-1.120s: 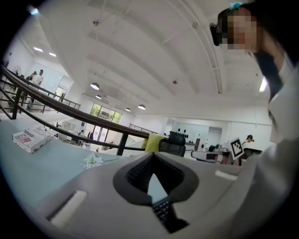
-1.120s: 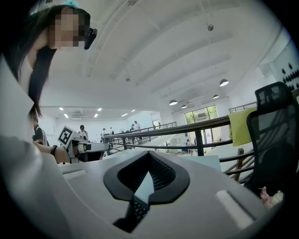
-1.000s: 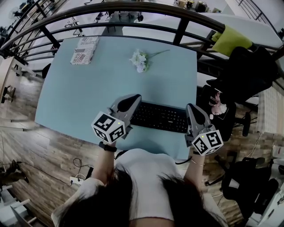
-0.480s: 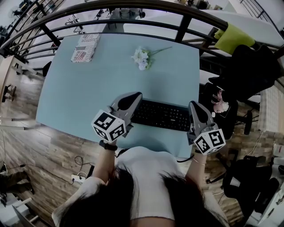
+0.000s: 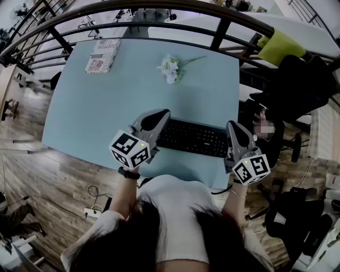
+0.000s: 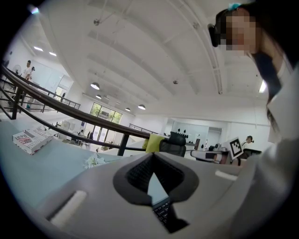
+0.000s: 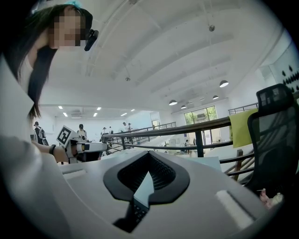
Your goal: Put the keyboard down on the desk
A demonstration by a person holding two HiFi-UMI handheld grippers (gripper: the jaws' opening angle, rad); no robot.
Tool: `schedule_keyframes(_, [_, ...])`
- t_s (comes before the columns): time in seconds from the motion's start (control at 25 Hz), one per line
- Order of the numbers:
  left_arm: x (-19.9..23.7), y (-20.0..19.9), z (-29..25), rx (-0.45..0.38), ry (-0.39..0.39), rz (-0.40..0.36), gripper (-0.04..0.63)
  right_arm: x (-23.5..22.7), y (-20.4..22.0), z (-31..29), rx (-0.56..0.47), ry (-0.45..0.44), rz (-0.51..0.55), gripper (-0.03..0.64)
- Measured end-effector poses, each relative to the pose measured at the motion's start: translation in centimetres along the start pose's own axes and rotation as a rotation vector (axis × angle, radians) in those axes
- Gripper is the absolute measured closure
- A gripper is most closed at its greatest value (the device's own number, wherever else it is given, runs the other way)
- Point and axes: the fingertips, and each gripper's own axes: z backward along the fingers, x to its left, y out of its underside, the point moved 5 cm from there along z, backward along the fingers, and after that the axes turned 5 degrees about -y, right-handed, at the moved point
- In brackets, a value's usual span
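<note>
1. Keyboard (image 5: 194, 139): black, flat, long rectangle w/ rows of small keys. It lies crosswise over the front part of the desk (image 5: 95, 111), near the front edge. Can't tell if it rests on the top or hangs just above it.
2. Left gripper (image 5: 158, 118): grey plastic shell, marker cube w/ black-and-white squares at the back. Its jaws are clamped on the keyboard's left end.
3. Right gripper (image 5: 232, 128): same build, jaws closed on the keyboard's right end.
4. Desk: pale blue, smooth, matte. At the far left lies a flat printed box (image 5: 101, 56). At far centre is a small bunch of white flowers (image 5: 171, 68), thin stem pointing right. Both are well apart from the keyboard.
5. Behind the desk runs a dark curved metal railing (image 5: 159, 8). To the right, a yellow-green cloth (image 5: 279, 45) hangs over it, w/ a black mesh chair (image 5: 297, 79) beside the desk.
6. Only the gripper views show the black ribbed pads (image 6: 135, 175) w/ a sliver of keys low btwn them, and a white ceiling w/ round lamps (image 6: 95, 86). Only the head view shows the keyboard's full length and the wood floor (image 5: 64, 175).
</note>
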Motion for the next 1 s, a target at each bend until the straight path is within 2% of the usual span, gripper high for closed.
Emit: schedule_keyframes(1.0, [0.84, -0.06, 0.57, -0.001, -0.023, 0.001, 0.538, -0.29, 0.15, 0.21, -0.007, 0.034, -0.011, 0.615])
